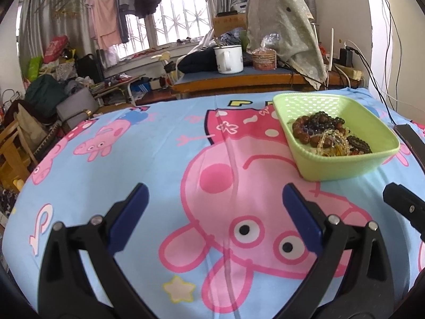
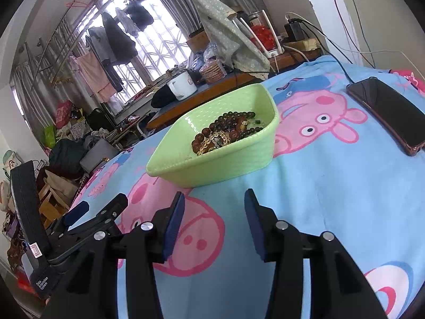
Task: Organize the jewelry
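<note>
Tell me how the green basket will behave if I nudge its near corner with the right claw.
The green basket looks like thin plastic, so probably light; it may slide on the cartoon sheet rather than tip, being wide and low. The beaded bracelets piled inside could shift or rattle.

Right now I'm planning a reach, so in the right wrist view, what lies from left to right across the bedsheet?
Left hand-held gripper → right hand-held gripper, jaws open and empty → green basket of beaded jewelry → black phone.
</note>
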Demonstrator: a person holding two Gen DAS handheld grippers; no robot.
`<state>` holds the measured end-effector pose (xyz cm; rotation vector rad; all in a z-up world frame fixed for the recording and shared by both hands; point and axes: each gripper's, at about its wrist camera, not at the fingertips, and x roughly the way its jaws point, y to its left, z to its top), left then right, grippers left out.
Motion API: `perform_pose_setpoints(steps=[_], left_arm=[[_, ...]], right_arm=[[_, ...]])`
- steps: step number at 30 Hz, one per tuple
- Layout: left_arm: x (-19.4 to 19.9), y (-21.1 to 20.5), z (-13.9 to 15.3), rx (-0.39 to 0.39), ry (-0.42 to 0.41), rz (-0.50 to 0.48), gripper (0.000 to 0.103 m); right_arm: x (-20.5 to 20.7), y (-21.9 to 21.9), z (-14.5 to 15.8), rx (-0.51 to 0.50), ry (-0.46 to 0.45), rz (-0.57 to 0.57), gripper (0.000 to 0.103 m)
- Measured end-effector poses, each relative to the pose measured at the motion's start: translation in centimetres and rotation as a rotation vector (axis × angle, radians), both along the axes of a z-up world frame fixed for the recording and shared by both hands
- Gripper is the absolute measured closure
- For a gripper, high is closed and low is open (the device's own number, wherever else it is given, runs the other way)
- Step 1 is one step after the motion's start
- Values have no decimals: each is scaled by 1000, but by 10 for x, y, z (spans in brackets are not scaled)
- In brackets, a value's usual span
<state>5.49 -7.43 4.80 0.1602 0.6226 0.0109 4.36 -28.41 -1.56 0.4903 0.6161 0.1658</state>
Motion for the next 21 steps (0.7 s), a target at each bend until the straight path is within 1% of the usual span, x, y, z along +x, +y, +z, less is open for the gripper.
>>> perform_pose_setpoints(steps=[7, 12, 21], left_arm=[[-1, -2, -1, 9, -5, -4, 6], [0, -4, -1, -1, 0, -22, 6], [-6, -7, 1, -5, -28, -51, 6]], right_arm=[[0, 0, -1, -3, 3, 1, 86], [0, 1, 1, 0, 3, 1, 86], [-1, 3, 1, 7, -4, 4, 86]])
